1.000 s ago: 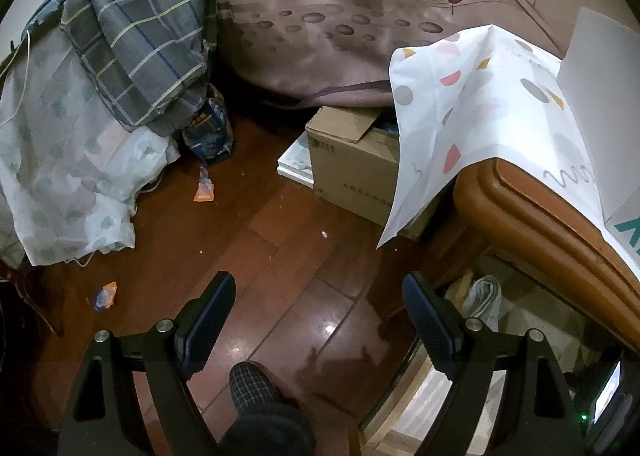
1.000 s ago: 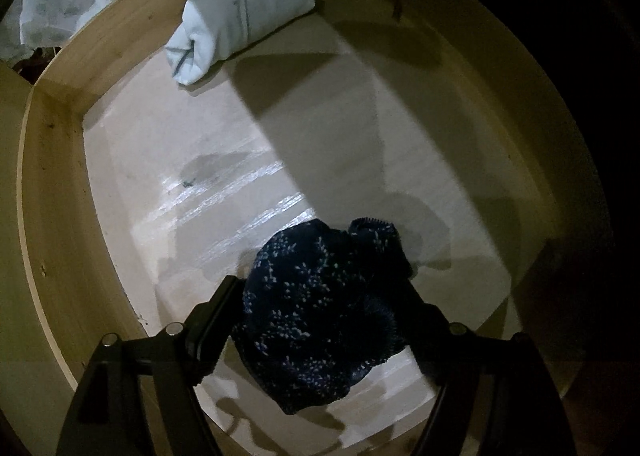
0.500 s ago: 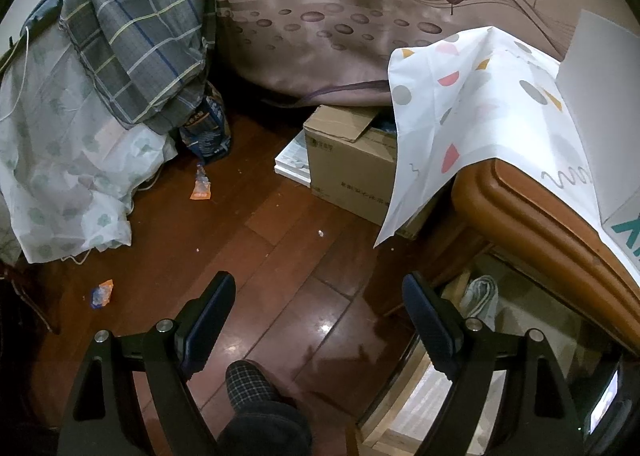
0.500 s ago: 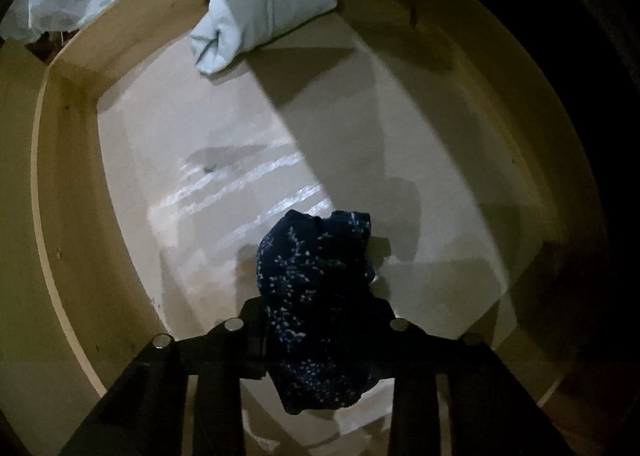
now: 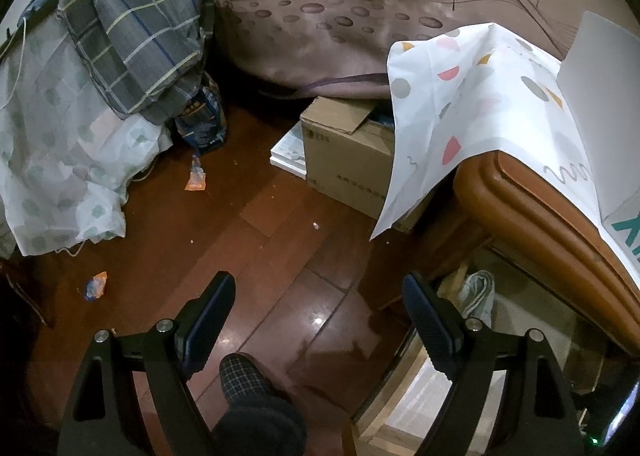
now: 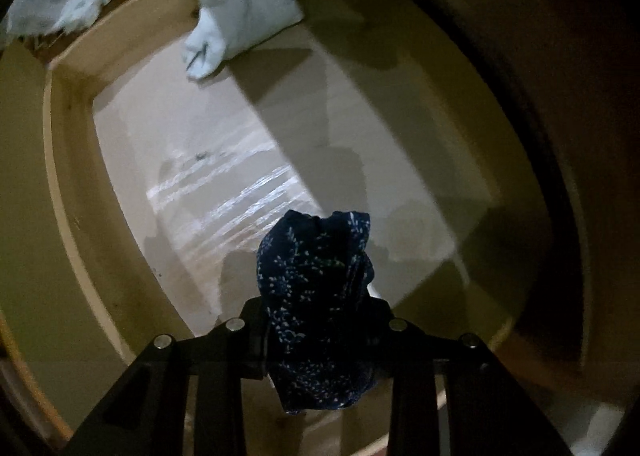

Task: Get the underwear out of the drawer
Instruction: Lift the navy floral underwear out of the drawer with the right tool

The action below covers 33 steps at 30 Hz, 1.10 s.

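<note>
In the right wrist view my right gripper (image 6: 316, 320) is shut on dark blue underwear with white specks (image 6: 316, 288), which hangs bunched between the jaws above the pale floor of the open wooden drawer (image 6: 68, 191). A folded pale garment (image 6: 244, 15) lies in the drawer's far corner. In the left wrist view my left gripper (image 5: 318, 296) is open and empty, held over the dark wood floor beside the drawer (image 5: 404, 388), where the pale garment (image 5: 478, 290) also shows.
A cardboard box (image 5: 348, 151) stands on the floor by the brown cabinet top (image 5: 532, 207) covered with a patterned white cloth (image 5: 472, 95). Bedding (image 5: 60, 151) and a plaid blanket (image 5: 140, 23) hang at the left. A slippered foot (image 5: 244, 380) stands below the left gripper.
My right gripper closed on the dark blue underwear and has lifted it up off the drawer floor. The left gripper has hardly moved.
</note>
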Motion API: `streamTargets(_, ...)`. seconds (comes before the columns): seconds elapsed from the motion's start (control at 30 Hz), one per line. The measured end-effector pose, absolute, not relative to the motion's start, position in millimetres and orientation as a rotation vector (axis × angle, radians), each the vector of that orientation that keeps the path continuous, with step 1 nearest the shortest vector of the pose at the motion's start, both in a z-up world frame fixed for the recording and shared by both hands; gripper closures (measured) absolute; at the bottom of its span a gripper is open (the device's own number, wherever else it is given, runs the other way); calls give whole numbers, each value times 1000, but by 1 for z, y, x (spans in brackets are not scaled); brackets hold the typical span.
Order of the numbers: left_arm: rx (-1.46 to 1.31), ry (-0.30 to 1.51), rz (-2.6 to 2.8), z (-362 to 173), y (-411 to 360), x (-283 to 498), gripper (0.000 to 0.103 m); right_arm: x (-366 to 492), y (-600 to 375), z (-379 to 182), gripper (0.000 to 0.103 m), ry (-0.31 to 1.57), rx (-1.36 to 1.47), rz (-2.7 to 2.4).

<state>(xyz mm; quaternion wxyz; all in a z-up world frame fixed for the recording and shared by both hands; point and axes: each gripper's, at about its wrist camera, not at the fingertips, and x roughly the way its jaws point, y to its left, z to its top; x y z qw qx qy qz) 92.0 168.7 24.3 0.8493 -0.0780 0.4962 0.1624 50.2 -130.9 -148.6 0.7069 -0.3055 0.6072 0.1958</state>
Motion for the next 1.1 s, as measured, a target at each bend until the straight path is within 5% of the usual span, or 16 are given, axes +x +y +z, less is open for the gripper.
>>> streamTargets(0.5, -152, 1048, 341, 24, 165, 92, 20, 24, -172, -65, 71, 1227, -238, 108)
streamTargets(1.1, -98, 1115, 276, 3, 141, 90, 20, 1, -240, -46, 71, 1017, 65, -255)
